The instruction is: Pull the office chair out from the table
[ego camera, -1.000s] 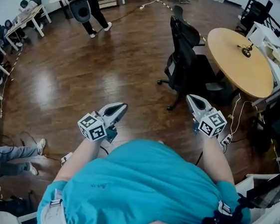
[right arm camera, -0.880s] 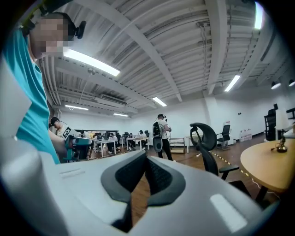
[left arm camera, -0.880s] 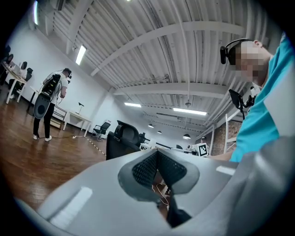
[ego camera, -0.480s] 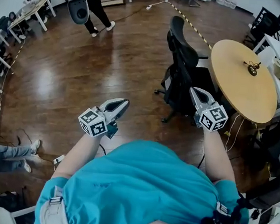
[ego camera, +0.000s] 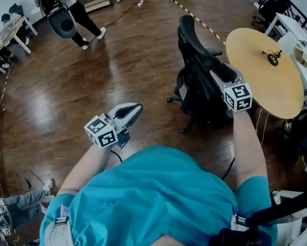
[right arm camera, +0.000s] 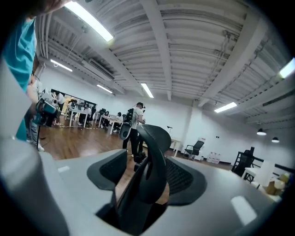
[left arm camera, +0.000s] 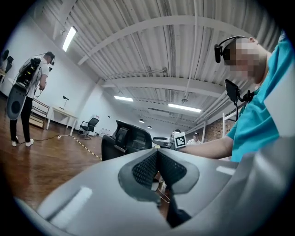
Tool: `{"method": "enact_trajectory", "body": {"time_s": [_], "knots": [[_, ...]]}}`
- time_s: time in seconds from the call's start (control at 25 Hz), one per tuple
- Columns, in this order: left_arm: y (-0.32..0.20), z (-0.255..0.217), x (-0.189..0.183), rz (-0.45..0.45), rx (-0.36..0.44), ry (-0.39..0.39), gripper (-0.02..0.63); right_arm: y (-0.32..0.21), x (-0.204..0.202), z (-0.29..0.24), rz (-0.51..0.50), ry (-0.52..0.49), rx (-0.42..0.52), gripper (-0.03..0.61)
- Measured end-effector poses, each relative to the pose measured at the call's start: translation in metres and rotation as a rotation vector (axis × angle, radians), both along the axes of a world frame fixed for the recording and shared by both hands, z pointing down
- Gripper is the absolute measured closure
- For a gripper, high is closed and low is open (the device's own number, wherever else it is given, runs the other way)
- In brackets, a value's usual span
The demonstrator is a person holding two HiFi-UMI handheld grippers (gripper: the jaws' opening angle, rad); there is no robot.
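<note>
The black office chair [ego camera: 199, 70] stands on the wood floor beside the round wooden table [ego camera: 281, 90], its seat towards the table. My right gripper [ego camera: 221, 73] reaches out to the chair's back. In the right gripper view its jaws [right arm camera: 145, 174] are open, and the chair's headrest and spine [right arm camera: 154, 138] stand in the gap between them; I cannot tell whether the pads touch it. My left gripper [ego camera: 134, 109] hangs over bare floor to the chair's left, shut on nothing [left arm camera: 157, 154]. The left gripper view also shows the chair [left arm camera: 126, 138].
A small dark object [ego camera: 272, 55] lies on the table. Cables [ego camera: 261, 123] hang at the table's near side. A person with a backpack rig [ego camera: 64, 7] stands at the far left, near desks [ego camera: 9, 31] along the wall. Striped tape [ego camera: 198, 17] crosses the floor behind the chair.
My right gripper has moved forward from in front of my body to the chair's back. The left gripper stays about where it was, still shut.
</note>
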State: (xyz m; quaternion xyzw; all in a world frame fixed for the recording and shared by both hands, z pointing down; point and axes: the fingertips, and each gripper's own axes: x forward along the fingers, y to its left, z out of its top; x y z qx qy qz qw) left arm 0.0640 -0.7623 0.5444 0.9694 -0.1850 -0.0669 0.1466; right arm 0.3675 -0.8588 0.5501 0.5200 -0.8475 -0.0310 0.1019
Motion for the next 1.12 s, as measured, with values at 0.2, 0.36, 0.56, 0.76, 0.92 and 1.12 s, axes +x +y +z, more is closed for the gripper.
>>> {"method": "enact_trajectory", "body": {"time_s": [0.2,0.36,0.56,0.76,0.92,1.12], "knots": [[-0.019,0.013,-0.006,-0.017,-0.005,-0.007,0.614,-0.049,-0.001,0.023,-0.006,0.137,-0.019,0.305],[-0.020,0.032,-0.013,-0.106,-0.027,-0.010,0.614,-0.073,-0.013,0.036,-0.103,0.144,0.004,0.321],[-0.013,0.044,-0.003,-0.262,-0.059,-0.002,0.614,-0.096,-0.006,0.041,-0.203,0.112,0.033,0.510],[-0.020,0.061,0.018,-0.377,-0.090,0.029,0.614,-0.116,0.011,0.041,-0.221,0.084,0.026,0.529],[-0.023,0.064,0.025,-0.425,-0.110,0.032,0.614,-0.132,0.013,0.033,-0.208,0.090,0.018,0.529],[-0.021,0.058,-0.002,-0.461,-0.109,0.062,0.614,-0.136,-0.013,0.027,-0.205,0.103,0.003,0.529]]}}
